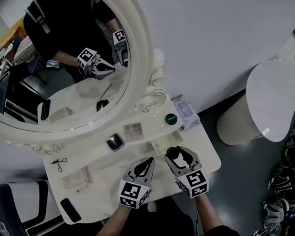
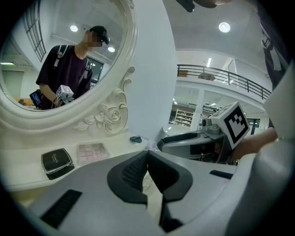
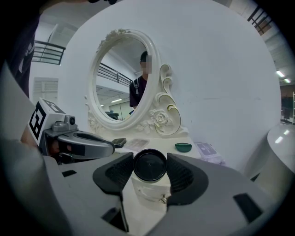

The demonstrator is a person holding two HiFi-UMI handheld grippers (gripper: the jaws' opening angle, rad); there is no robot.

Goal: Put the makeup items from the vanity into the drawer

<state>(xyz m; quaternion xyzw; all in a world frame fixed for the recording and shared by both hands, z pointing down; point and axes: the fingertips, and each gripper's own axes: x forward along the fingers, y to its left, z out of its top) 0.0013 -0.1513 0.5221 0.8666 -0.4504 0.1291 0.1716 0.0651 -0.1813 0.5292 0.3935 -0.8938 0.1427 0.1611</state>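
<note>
My right gripper (image 1: 179, 156) (image 3: 150, 162) is shut on a round black jar (image 3: 150, 168), held over the front of the white vanity (image 1: 207, 147) above a small white drawer with a metal knob (image 3: 161, 198). Beside it on the left, my left gripper (image 1: 145, 166) (image 2: 147, 154) is shut with nothing in it. On the vanity top lie a black compact (image 1: 114, 142) (image 2: 56, 161), a pink palette (image 1: 133, 133) (image 2: 92, 151), a green round dish (image 1: 171, 119) (image 3: 183, 147) and a clear purple packet (image 1: 185, 111) (image 3: 208, 151).
A large oval mirror (image 1: 140, 41) stands at the vanity's back. At the left end sit an eyelash curler (image 1: 59, 162), an open small tray (image 1: 76, 178) and a flat black item (image 1: 69, 210). A white round stool (image 1: 267, 101) stands to the right.
</note>
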